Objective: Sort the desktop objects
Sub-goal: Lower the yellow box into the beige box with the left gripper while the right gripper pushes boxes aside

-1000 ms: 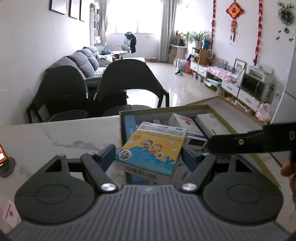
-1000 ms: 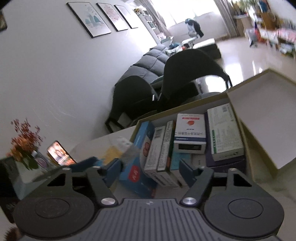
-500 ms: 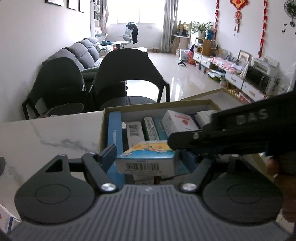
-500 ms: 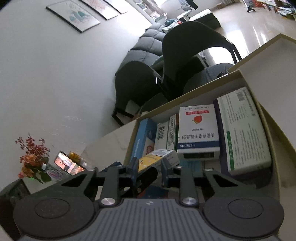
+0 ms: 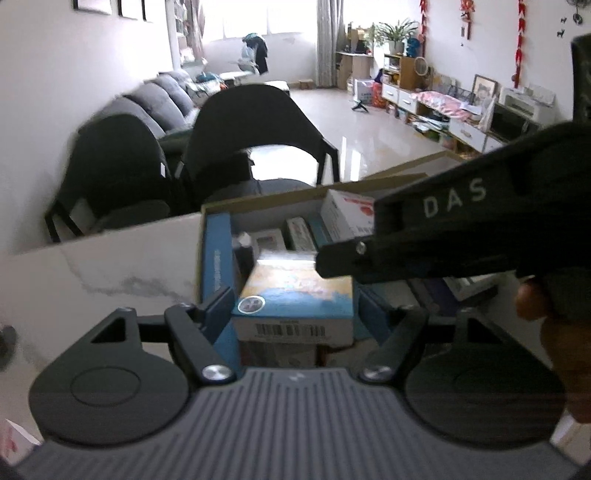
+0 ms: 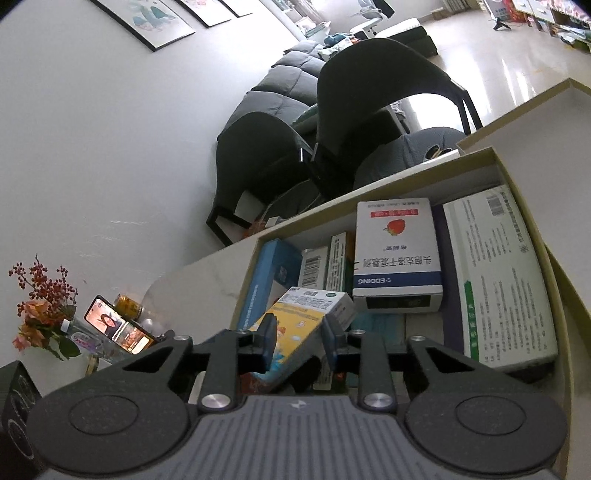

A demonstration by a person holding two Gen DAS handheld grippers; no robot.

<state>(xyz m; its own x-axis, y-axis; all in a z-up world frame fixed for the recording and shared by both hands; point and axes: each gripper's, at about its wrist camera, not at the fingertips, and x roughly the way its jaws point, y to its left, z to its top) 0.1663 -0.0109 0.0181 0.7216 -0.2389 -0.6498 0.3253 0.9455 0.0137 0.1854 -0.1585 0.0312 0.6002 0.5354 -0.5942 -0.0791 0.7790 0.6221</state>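
Two grippers meet on one yellow box over the cardboard box. The right gripper squeezes it; the left gripper too, though its grip may be loosening. Many boxes sit inside at 12 o'clock; this one isn't down yet.

Daylight floods in thru far window, blown out; glare on floor. Foreground dim (grippers near-silhouette). Left view motion-blurred, esp. chairs; fisheye bends edges in both.
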